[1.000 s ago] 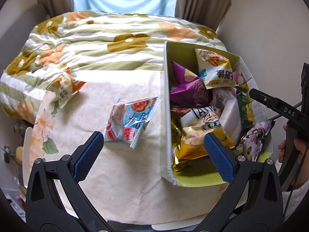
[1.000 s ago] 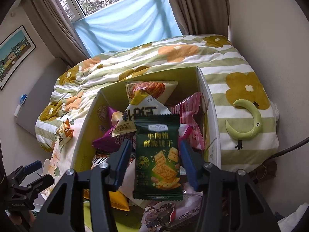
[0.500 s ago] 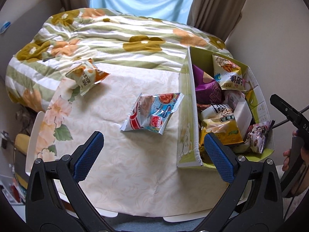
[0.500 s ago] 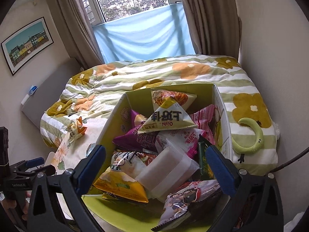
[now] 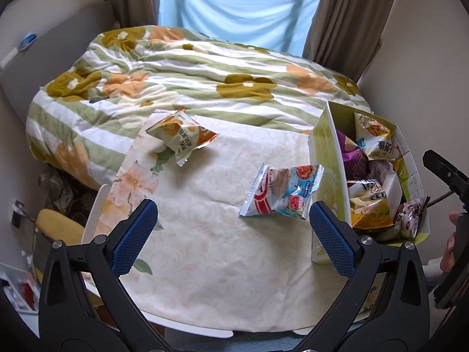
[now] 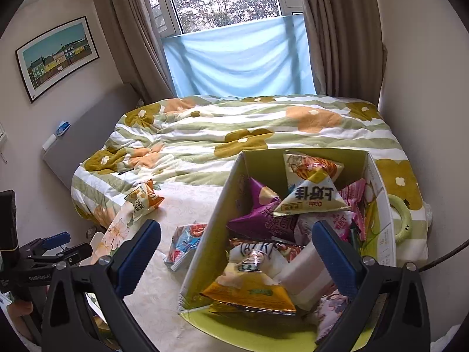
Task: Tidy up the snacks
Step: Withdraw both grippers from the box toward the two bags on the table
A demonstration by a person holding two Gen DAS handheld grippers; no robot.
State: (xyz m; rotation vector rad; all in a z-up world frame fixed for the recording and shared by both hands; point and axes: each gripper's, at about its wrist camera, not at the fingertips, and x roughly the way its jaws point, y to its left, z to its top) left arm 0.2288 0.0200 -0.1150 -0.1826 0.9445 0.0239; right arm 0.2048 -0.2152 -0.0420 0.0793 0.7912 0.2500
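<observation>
A green cardboard box (image 5: pixel 322 152) full of snack packets stands at the table's right; it also shows in the right wrist view (image 6: pixel 205 252). A blue-and-red snack packet (image 5: pixel 281 193) lies on the table just left of the box. An orange-and-white packet (image 5: pixel 181 135) lies at the table's far left edge, against the bedding. My left gripper (image 5: pixel 231 237) is open and empty, above the table in front of the blue packet. My right gripper (image 6: pixel 237 252) is open and empty, above the box's near end.
The table carries a cream floral cloth (image 5: pixel 211 249). A bed with a green flowered quilt (image 5: pixel 205 79) lies behind it. A wall runs close on the right. A yellow chair seat (image 5: pixel 55 226) is low at the left. A green crescent toy (image 6: pixel 404 220) lies on the quilt.
My right gripper opened and let go of the dark green cracker packet into the box, then drew back and up. My left gripper swung left, away from the box, over the table.
</observation>
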